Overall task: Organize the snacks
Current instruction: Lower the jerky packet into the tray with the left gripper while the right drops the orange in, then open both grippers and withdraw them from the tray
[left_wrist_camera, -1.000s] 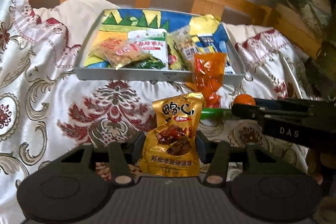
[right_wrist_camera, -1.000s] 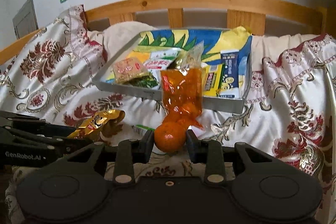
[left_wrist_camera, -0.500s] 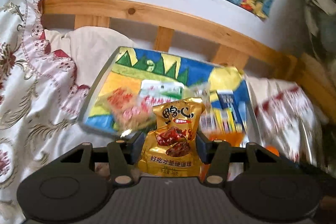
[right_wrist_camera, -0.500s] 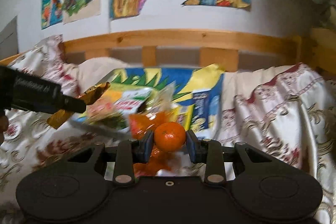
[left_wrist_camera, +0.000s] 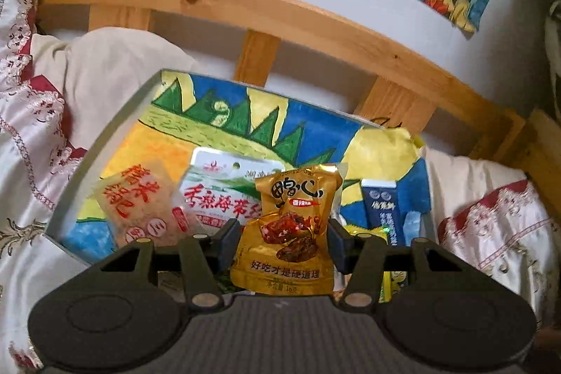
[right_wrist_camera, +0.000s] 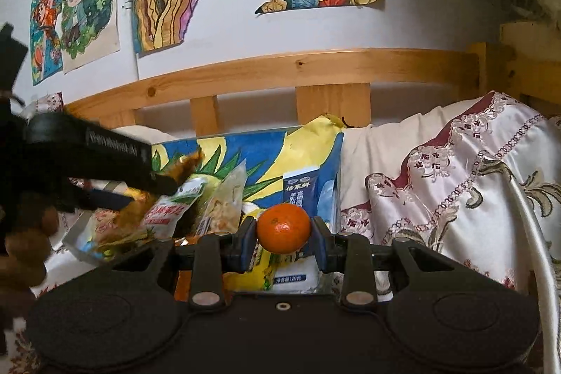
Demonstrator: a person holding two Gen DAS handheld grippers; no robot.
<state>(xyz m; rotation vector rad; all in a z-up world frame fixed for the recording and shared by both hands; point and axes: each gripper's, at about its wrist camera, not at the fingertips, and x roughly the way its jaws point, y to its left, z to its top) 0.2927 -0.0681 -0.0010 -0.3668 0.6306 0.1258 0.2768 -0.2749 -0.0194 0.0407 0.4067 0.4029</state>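
Tray (left_wrist_camera: 105, 160): I am keeping it as landmark; packets are lying inside.

Gold snack pouch (left_wrist_camera: 292, 226): I am holding it over the tray's near edge in the left gripper (left_wrist_camera: 284, 246), jaws easing apart around its middle. Likely light, crinkly, slippery.

Mandarin (right_wrist_camera: 284, 227): I am pinching it in the right gripper (right_wrist_camera: 284, 242) above the tray's right end. Probably soft-skinned; needs gentle grip.

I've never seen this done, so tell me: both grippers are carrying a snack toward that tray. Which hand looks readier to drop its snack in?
Probably the left. Its gripper holds the gold snack pouch right over the tray, above packets already inside. The right gripper, clamping the orange, sits nearer the tray's right edge.
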